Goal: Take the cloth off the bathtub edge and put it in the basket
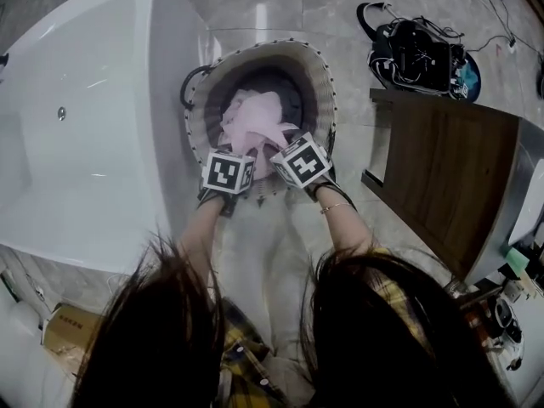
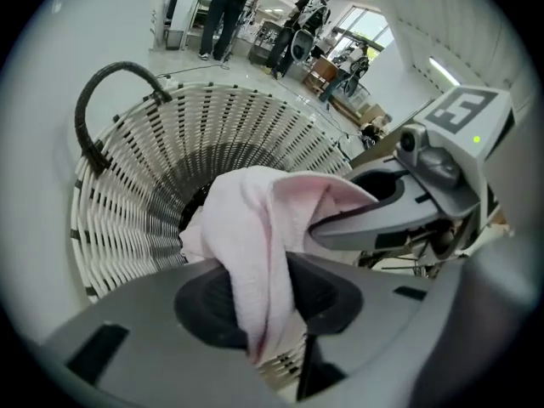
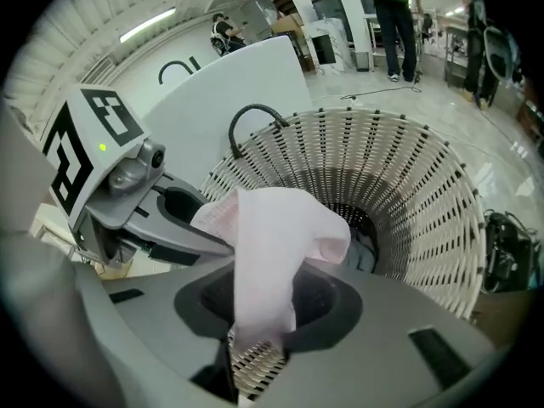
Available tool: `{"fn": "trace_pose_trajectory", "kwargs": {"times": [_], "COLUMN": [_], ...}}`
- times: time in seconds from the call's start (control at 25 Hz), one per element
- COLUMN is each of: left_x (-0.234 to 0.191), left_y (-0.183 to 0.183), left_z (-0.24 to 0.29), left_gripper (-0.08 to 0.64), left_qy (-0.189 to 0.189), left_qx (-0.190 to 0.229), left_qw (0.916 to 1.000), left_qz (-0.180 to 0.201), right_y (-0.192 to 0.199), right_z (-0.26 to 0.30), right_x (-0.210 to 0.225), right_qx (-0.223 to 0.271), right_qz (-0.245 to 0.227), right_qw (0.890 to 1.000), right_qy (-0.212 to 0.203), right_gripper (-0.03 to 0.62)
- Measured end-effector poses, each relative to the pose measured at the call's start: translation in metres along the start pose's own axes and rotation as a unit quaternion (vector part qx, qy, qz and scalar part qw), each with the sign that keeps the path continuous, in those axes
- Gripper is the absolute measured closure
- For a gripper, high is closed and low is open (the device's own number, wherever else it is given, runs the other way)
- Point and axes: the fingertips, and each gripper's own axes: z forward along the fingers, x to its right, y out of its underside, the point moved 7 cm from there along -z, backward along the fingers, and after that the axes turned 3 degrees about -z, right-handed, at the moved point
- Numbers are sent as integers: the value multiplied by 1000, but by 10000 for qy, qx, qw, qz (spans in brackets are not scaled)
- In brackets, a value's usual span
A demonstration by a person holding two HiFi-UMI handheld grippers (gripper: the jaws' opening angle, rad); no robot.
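The pink cloth lies bunched in the round woven basket on the floor beside the white bathtub. Both grippers hover at the basket's near rim, left gripper and right gripper side by side. In the left gripper view a fold of cloth rises from between my jaws and fills their gap, pinched at the bottom. In the right gripper view the cloth likewise stands in the gap of the right gripper, over the basket's inside. Each view shows the other gripper close alongside.
Dark laundry lies under the cloth in the basket. A black bag sits on the floor at the far right, a wooden cabinet stands to the right, and a cardboard box is at the near left. People stand in the background.
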Motion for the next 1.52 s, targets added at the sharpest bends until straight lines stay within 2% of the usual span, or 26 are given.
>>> {"fn": "trace_pose_trajectory", "kwargs": {"times": [0.2,0.36,0.64,0.72,0.88,1.32,1.52], "left_x": [-12,-17,-16,-14,-7,13,30], "left_y": [11,11,6,7,10,13,8], "left_z": [5,4,-1,-4,-8,-45,-74], "left_gripper": [398,347,297,287,264,264,264], "left_qy": [-165,-273,-293,-310,-257,-230,-245], "left_qx": [-304,-299,-219,-203,-182,17,203], "left_qw": [9994,9992,9993,9992,9993,9996,9993], "left_qz": [-62,62,70,112,193,158,179], "right_y": [3,6,5,7,8,2,2], "right_z": [0,4,4,2,-6,-46,-75], "right_x": [11,14,8,6,3,-13,-32], "right_qx": [9,-88,-174,-264,-270,-208,-174], "right_qz": [310,386,443,439,389,437,367], "right_qw": [9995,9992,9989,9986,9989,9988,9991], "right_qy": [3,23,-19,-89,-28,94,71], "right_gripper": [469,427,380,340,313,313,352]}}
